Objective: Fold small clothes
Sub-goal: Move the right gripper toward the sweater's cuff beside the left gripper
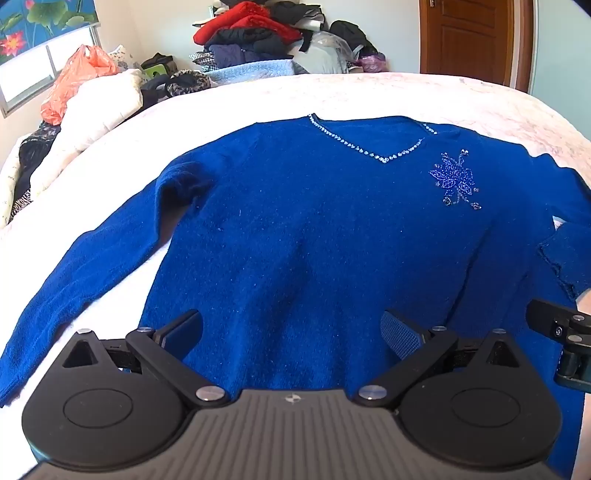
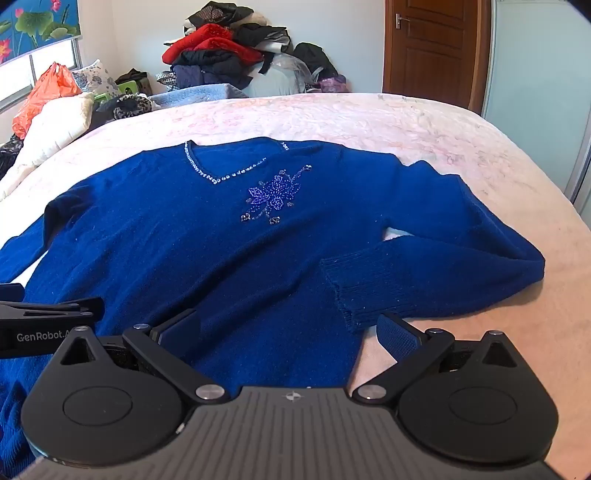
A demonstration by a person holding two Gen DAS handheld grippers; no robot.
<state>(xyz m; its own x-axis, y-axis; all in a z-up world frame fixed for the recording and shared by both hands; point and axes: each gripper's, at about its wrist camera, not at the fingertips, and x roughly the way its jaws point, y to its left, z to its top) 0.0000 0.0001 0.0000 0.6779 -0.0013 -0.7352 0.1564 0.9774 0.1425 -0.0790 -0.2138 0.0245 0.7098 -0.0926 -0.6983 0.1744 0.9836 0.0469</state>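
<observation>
While spread flat, blue sweater (image 1: 295, 229) on bed (image 1: 369, 96).

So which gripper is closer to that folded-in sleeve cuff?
Right. The right gripper hangs open with the cuff just ahead, by its right finger. The left gripper sits over the sweater's middle, the cuff away on its right.

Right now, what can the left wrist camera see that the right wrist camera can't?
Only the left wrist view shows the sweater's long straight sleeve running all the way to its cuff. Only the right wrist view shows the other sleeve, folded back across itself, and the silver door handle. Both show the blue knitted V-neck sweater lying flat on the pale pink bedspread, its beaded flower, and the heap of clothes behind.
</observation>
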